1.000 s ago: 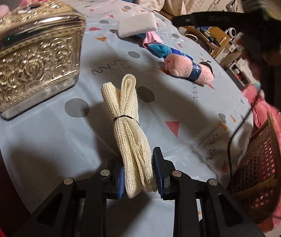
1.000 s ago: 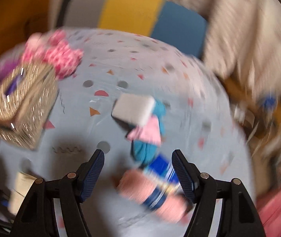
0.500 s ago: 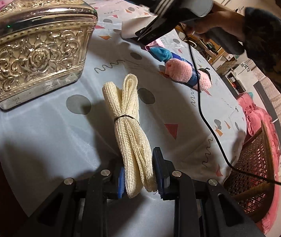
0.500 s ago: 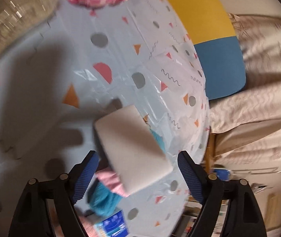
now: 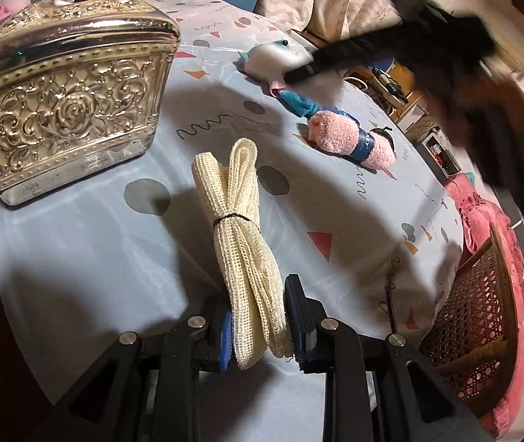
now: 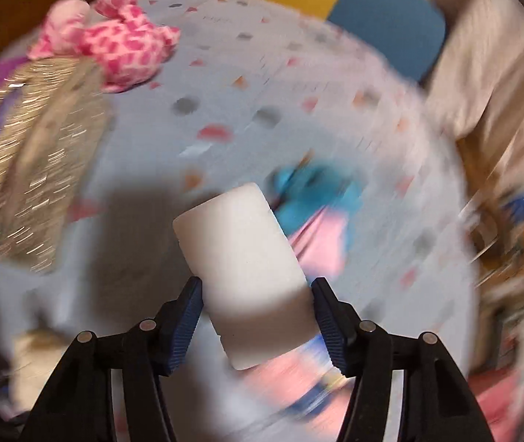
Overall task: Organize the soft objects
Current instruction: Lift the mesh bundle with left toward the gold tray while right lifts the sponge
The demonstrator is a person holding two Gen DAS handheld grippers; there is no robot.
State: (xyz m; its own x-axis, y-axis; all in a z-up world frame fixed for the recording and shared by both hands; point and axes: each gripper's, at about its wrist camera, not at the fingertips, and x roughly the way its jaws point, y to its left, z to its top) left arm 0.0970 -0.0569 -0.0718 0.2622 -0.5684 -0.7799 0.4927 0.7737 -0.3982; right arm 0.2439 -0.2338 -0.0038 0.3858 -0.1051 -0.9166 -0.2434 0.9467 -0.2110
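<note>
The cream mesh cloth bundle (image 5: 238, 221) is lying lengthwise on the patterned tablecloth, folded into long loops and cinched round its middle by a thin dark band, its near end sitting pinched between two blue pads. Beyond it, the fluffy pink rolled towel (image 5: 350, 140) is lying on its side, wrapped with a navy paper band near one end. Just behind that, a teal and pink cloth (image 5: 296, 101) is lying crumpled on the table. The white sponge block (image 6: 243, 276) is sitting tilted, a smooth rounded rectangle, held by its long sides. Far back, the pink-and-white spotted plush (image 6: 114, 44) is resting beside the ornate box.
</note>
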